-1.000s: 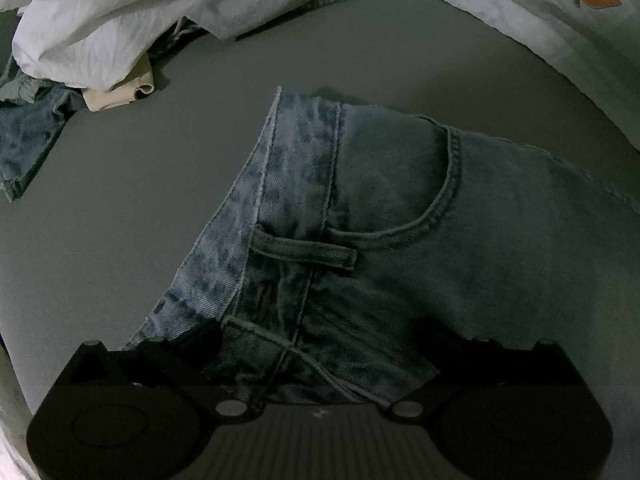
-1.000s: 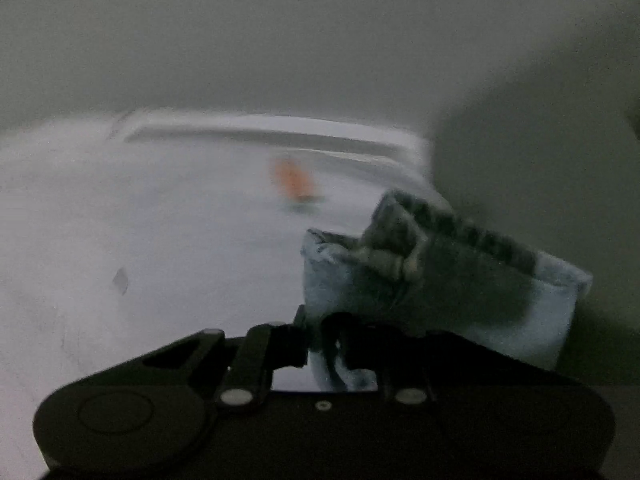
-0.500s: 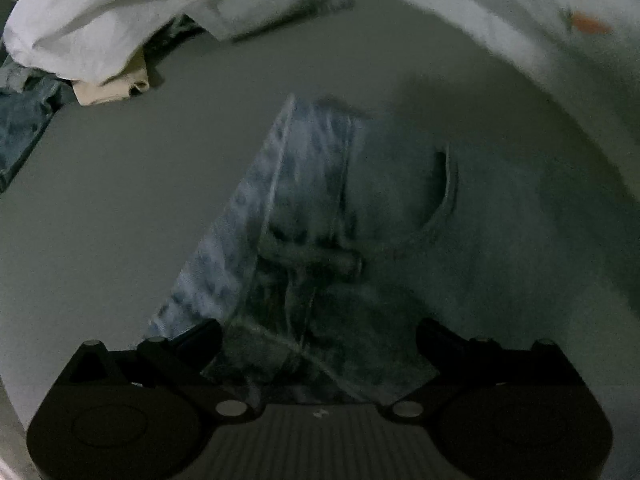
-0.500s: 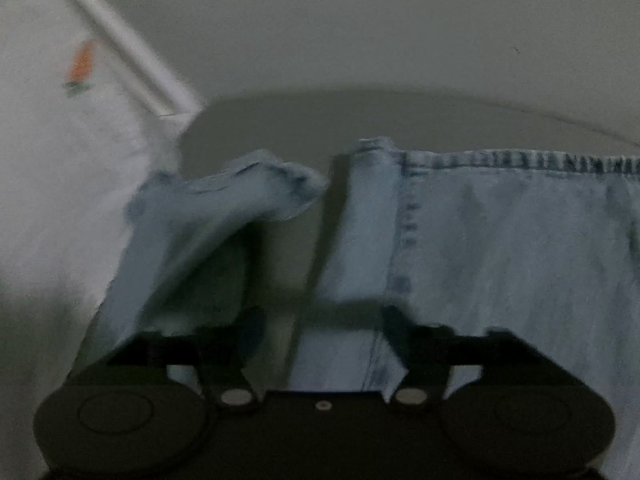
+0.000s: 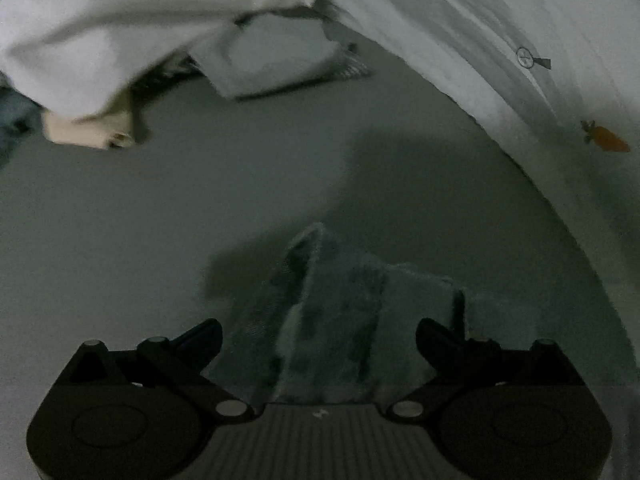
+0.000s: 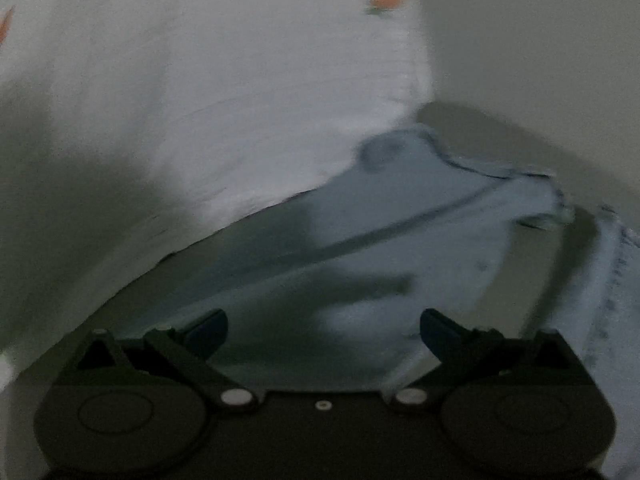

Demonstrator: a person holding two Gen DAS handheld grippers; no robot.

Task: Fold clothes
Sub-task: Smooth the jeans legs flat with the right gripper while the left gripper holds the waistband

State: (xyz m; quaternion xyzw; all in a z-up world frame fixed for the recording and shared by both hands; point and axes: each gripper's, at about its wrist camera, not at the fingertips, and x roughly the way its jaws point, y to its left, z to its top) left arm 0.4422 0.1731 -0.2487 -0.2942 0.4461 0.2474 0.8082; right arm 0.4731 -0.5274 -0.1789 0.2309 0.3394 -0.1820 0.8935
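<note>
A pair of light blue jeans lies on the grey surface (image 5: 200,200). In the left wrist view, the jeans' waistband edge (image 5: 340,300) sticks up between the fingers of my left gripper (image 5: 318,340). Its jaws stand wide and are closing, and the pads do not touch the denim. In the right wrist view, a jeans leg (image 6: 360,240) lies flat and blurred below my right gripper (image 6: 322,328). Those jaws are opening wide and grip nothing. The leg's hem (image 6: 540,196) lies at the far right.
A pile of white cloth (image 5: 100,20) with a beige garment (image 5: 88,132) under it sits at the far left. A white sheet with carrot prints (image 5: 520,60) borders the surface on the right and fills the left of the right wrist view (image 6: 200,100). A pale wall (image 6: 540,40) stands behind.
My right gripper let go of the bunched denim hem, opened wide and rolled; the leg now lies flat. My left gripper slid along, so only the waistband edge shows between its fingers.
</note>
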